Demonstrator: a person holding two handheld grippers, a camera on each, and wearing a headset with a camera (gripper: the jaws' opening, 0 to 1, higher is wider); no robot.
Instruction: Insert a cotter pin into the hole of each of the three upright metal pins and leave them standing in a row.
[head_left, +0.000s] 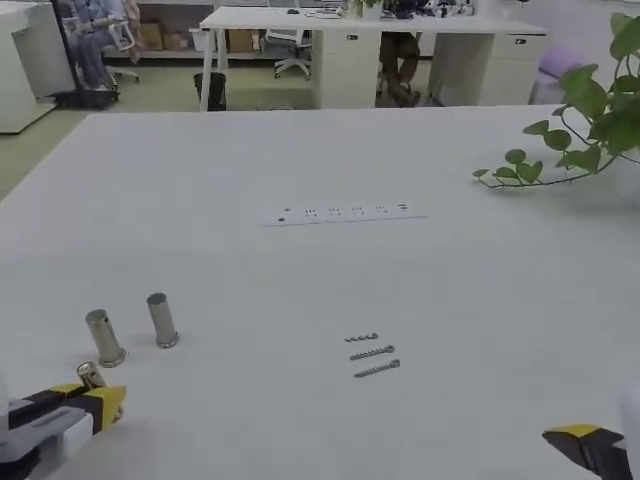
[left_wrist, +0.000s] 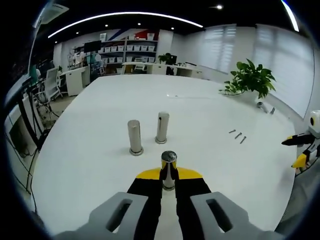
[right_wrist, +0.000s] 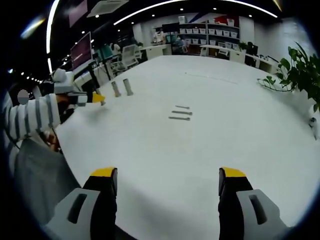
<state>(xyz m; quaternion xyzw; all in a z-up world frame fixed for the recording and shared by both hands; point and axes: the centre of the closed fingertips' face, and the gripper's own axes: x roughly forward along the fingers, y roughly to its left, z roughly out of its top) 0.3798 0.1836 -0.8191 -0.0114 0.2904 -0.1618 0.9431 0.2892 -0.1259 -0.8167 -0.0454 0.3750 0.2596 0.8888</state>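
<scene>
The white surface (head_left: 320, 170) spreads wide, with a leafy plant (head_left: 590, 120) at its far right edge and a white power strip (head_left: 345, 213) lying flat near its middle. The left claw (left_wrist: 169, 181) comes in low at the near left. Its yellow-tipped jaws are drawn close around the lower part of the nearest metal pin (left_wrist: 169, 161), which stands upright between them. The right claw (right_wrist: 169, 175) hangs over the near right of the surface with its jaws spread wide and nothing between them. Just beyond the gripped pin stand the two other metal pins (left_wrist: 134, 136), upright, side by side with a small gap, and touched by neither claw. Three cotter pins (head_left: 372, 353) lie loose and flat on the surface near its middle, set one behind the other in roughly parallel lines, well apart from the metal pins
</scene>
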